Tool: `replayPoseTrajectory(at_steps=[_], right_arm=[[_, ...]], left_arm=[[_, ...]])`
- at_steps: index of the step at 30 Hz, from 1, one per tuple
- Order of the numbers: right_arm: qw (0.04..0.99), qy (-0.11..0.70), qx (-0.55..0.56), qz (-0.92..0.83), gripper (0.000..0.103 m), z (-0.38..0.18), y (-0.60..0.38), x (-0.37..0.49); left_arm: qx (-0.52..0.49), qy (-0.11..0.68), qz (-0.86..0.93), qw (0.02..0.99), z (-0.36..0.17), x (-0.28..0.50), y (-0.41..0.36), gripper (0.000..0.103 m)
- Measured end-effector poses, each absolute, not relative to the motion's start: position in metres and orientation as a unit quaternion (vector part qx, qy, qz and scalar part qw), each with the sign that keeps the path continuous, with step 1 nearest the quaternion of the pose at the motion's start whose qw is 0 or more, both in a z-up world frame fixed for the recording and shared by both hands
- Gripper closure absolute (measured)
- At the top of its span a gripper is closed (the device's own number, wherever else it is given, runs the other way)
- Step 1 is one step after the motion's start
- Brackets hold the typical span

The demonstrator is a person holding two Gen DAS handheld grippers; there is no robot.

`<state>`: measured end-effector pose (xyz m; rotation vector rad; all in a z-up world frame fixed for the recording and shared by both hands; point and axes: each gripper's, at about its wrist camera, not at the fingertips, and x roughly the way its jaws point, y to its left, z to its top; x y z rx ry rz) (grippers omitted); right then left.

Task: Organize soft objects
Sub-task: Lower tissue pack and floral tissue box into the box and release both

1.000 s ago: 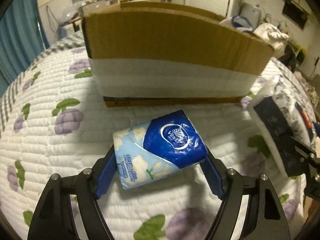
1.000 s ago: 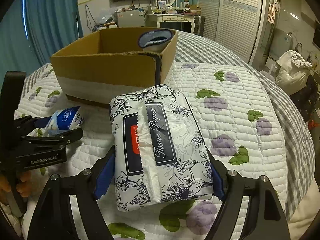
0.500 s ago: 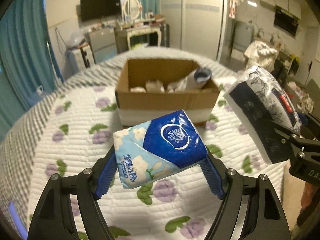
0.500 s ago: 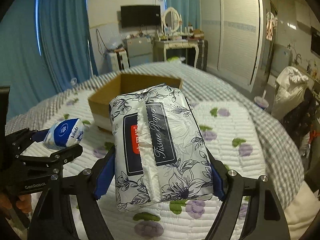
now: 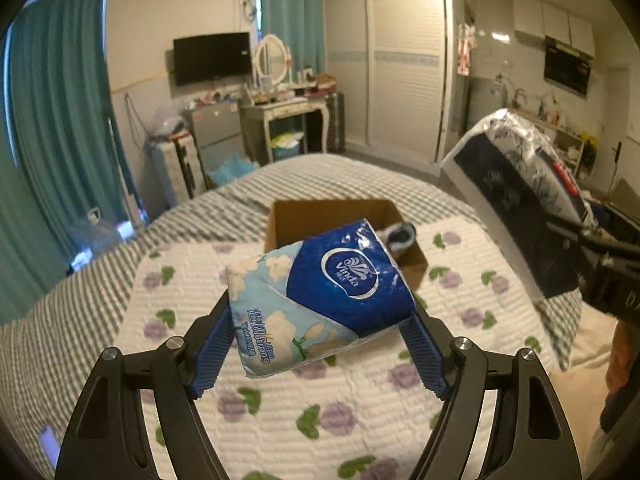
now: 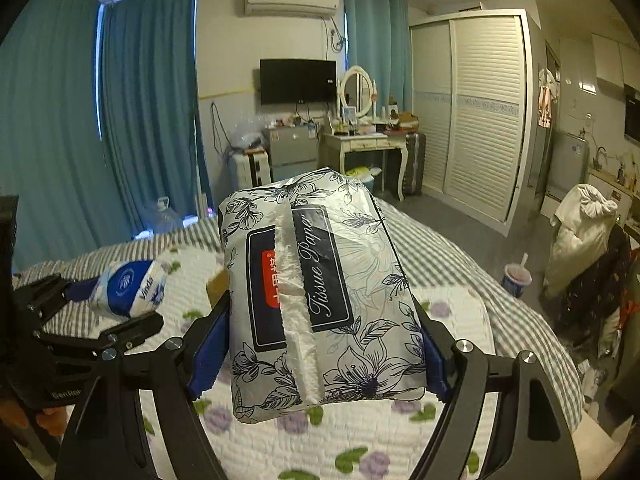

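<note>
Both packs have risen well above the quilt [image 5: 328,408] since a second ago. Cardboard box [image 5: 344,216] sits at twelve o'clock, low. Right gripper [image 6: 320,344] clamps the floral tissue pack [image 6: 320,296]; left gripper [image 5: 320,340] squeezes the blue tissue pack [image 5: 320,300], tilted. Best lowered level over the box before letting go.

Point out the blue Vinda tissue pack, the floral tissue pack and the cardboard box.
Blue Vinda tissue pack [image 5: 320,300], left wrist view, middle of its wrapper.
Floral tissue pack [image 6: 320,292], right wrist view, its dark label.
Cardboard box [image 5: 320,218], left wrist view, inner back wall.
</note>
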<state>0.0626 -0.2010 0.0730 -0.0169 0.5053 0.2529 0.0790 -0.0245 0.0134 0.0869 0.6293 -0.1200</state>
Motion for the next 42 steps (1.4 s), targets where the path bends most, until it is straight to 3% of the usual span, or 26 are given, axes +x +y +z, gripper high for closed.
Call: replayPoseTrajectory(at_steps=[10, 21, 28, 30, 33, 42], right_arm=[[0.956, 0.261, 0.000, 0.135, 0.024, 0.074, -0.188, 0.164], [0.935, 0.328, 0.023, 0.133, 0.025, -0.003, -0.174, 0.290], [0.925, 0.352, 0.031, 0.138, 0.024, -0.039, -0.176, 0.316], [0.924, 0.353, 0.034, 0.141, 0.019, -0.042, -0.176, 0.318], [0.928, 0.342, 0.051, 0.139, 0.008, -0.041, -0.180, 0.315], [0.944, 0.295, 0.064, 0.134, 0.006, 0.029, -0.195, 0.268]], left_arm=[[0.061, 0.299, -0.058, 0.951, 0.005, 0.163, -0.030, 0.026], [0.070, 0.334, -0.060, 0.938, -0.054, 0.249, -0.038, 0.026], [0.083, 0.350, -0.072, 0.930, -0.081, 0.270, -0.045, 0.026], [0.084, 0.343, -0.079, 0.932, -0.082, 0.270, -0.048, 0.022], [0.092, 0.348, -0.087, 0.929, -0.082, 0.268, -0.054, 0.019], [0.109, 0.326, -0.043, 0.938, -0.029, 0.231, -0.061, 0.019]])
